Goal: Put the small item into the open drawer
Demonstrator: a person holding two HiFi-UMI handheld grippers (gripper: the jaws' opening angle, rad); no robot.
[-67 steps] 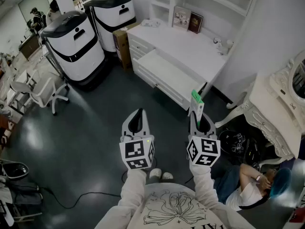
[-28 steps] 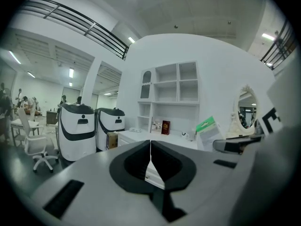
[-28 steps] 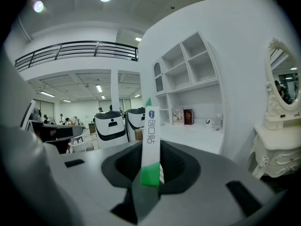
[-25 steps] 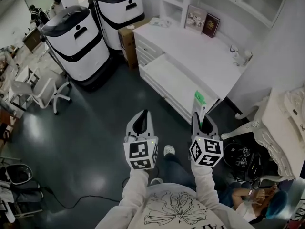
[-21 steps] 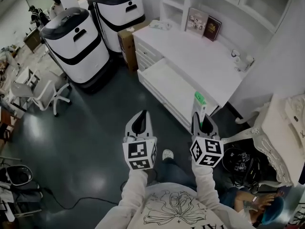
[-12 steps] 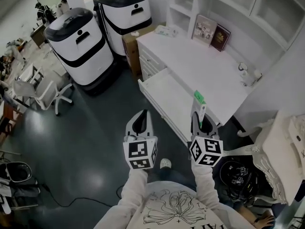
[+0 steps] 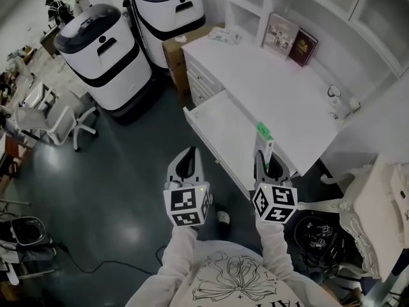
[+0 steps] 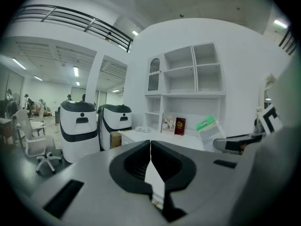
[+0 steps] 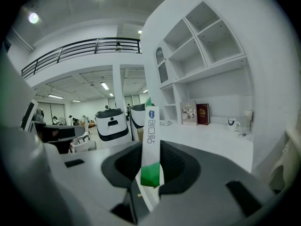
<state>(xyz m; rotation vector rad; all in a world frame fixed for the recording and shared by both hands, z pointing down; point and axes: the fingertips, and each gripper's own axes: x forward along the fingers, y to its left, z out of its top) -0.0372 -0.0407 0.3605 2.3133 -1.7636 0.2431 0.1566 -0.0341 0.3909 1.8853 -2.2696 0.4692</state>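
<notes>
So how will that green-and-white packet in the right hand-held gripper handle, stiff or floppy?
Probably fairly stiff: the packet stands upright above the right hand-held gripper without drooping. Likely light, being thin and flat. Dropped into the drawer, it should lie flat rather than roll.

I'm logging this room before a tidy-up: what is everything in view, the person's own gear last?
desk: one, white, centre right
open drawer: one, white, pulled out of the desk's front
books: two, pale and dark red, upright at the desk's back
mug: one, white, desk's right end
machines: two, white with black bands, floor left of the desk
cardboard box: one, brown, between machines and desk
office chair: one, white, far left
cables: one tangle, black, floor at lower right
packet: one, green and white, upright, gripped at its lower end
left gripper: one, grey, jaws together, empty
right gripper: one, grey, jaws shut on the packet
</notes>
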